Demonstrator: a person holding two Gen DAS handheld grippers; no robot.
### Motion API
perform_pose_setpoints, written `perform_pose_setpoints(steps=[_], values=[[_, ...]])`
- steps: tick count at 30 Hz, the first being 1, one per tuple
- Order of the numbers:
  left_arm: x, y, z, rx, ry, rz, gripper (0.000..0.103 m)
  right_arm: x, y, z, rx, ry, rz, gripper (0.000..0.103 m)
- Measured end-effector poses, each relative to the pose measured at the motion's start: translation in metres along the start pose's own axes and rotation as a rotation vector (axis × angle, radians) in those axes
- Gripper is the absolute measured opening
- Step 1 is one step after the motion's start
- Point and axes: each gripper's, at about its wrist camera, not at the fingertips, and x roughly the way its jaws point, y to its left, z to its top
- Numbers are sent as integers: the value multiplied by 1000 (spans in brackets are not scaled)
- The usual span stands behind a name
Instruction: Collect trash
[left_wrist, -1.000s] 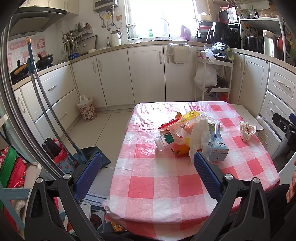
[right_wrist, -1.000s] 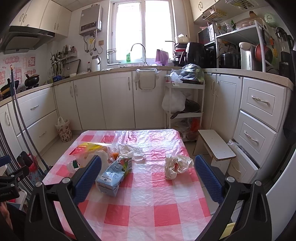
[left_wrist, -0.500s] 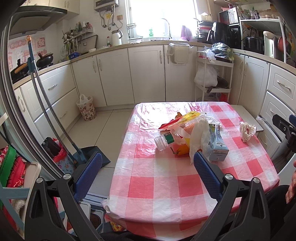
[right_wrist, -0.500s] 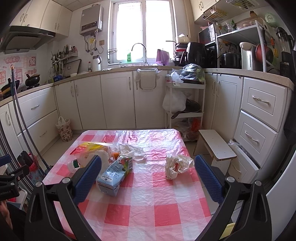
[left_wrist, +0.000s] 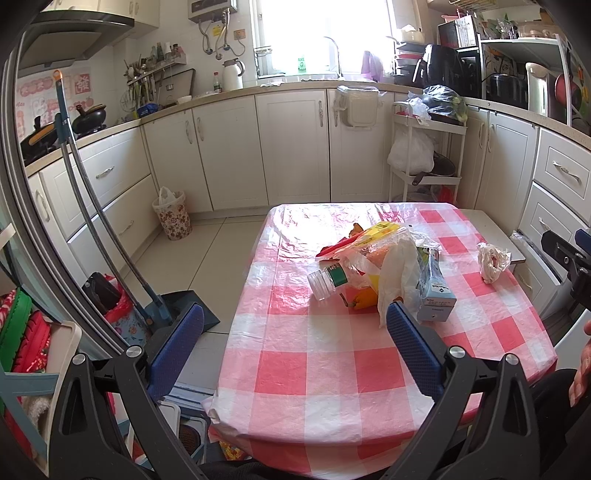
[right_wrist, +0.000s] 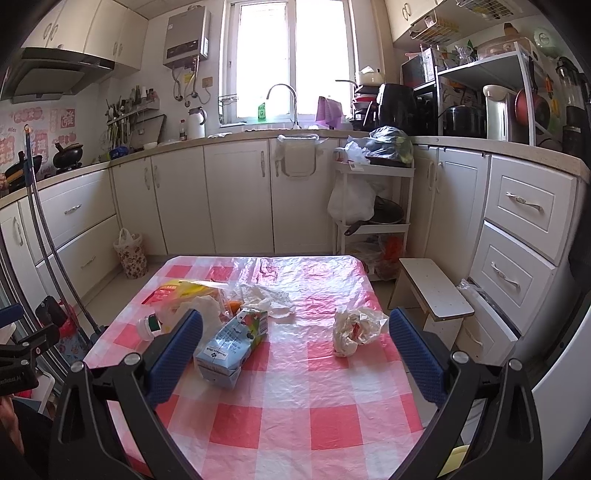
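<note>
Right wrist, white stool (right_wrist: 432, 291) (table-side)

I'm looking into a home kitchen: cream cabinets (right_wrist: 236, 195) run under a long countertop (right_wrist: 184, 142), a sink tap (right_wrist: 282, 99) stands before the bright window (right_wrist: 291, 59), a water heater (right_wrist: 186, 37) hangs on the wall, and a checked table (right_wrist: 295, 424) fills the middle.
</note>
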Motion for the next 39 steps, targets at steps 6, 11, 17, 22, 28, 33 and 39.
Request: perform_pose_setpoints(steps=[6, 11, 17, 22, 28, 33, 39], values=[[0, 1, 0, -1, 1, 0, 96, 0, -1, 1, -2, 2, 5, 97], [0, 1, 0, -1, 1, 0, 96, 0, 0, 1, -2, 2, 6, 97], [0, 1, 0, -2, 1, -2, 96, 1, 1, 0, -4, 3, 7, 97], [0, 1, 0, -2, 1, -1, 96, 1, 2, -1, -8, 7, 13, 97], [0, 2, 0, -3, 2, -2, 96, 1, 2, -1, -11, 7, 18, 97], [0, 2, 0, -3, 3, -2, 96, 0, 2, -1, -12, 8, 17, 97], [0, 2, 0, -3, 4, -1, 96, 0, 3, -1, -19, 9, 20, 97]])
